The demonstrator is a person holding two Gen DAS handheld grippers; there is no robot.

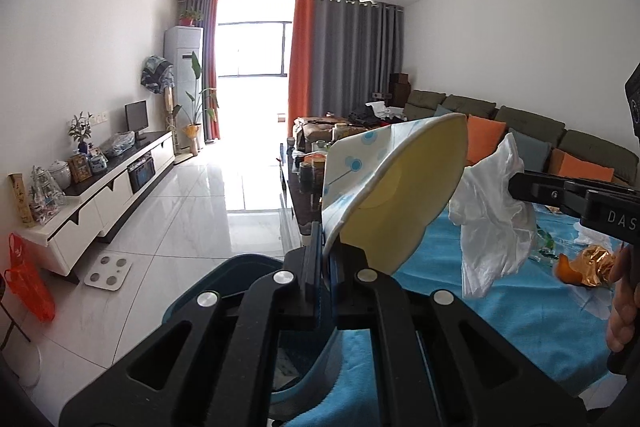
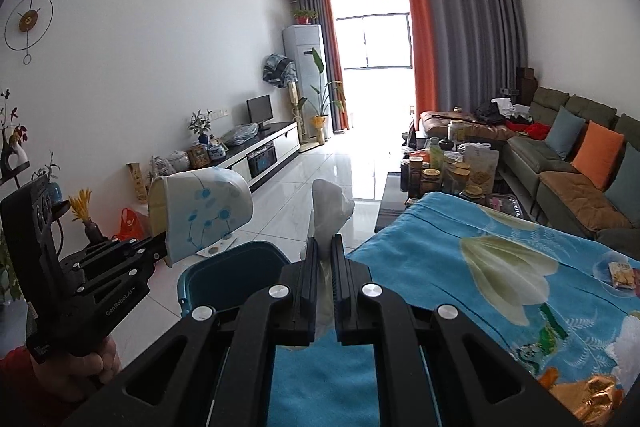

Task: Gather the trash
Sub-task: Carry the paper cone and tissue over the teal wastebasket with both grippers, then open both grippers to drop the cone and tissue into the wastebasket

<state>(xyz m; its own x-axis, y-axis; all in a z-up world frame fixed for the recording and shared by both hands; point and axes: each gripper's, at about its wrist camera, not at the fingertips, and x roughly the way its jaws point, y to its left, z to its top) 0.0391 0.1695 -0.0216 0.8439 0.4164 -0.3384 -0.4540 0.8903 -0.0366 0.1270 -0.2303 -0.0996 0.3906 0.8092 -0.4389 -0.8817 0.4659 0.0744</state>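
Note:
My left gripper [image 1: 326, 253] is shut on the rim of a paper cup [image 1: 384, 179], white with blue dots and yellow inside, which lies tilted on its side in the air. In the right wrist view the same cup [image 2: 200, 211] hangs from the left gripper [image 2: 162, 251] above and to the left of a teal bin [image 2: 236, 275]. My right gripper [image 2: 326, 247] is shut on a crumpled white tissue [image 2: 330, 207] just beyond the table's edge. The tissue [image 1: 492, 223] also dangles to the right of the cup. The bin [image 1: 240, 269] sits on the floor directly below.
A table under a blue flowered cloth [image 2: 480, 267] carries a gold wrapper [image 2: 596, 391], orange peel [image 1: 566, 269] and a snack packet [image 2: 622, 275]. Beyond it stand a jar-crowded coffee table [image 2: 440, 179] and a sofa [image 2: 568, 179]. A scale [image 1: 108, 273] lies on the floor.

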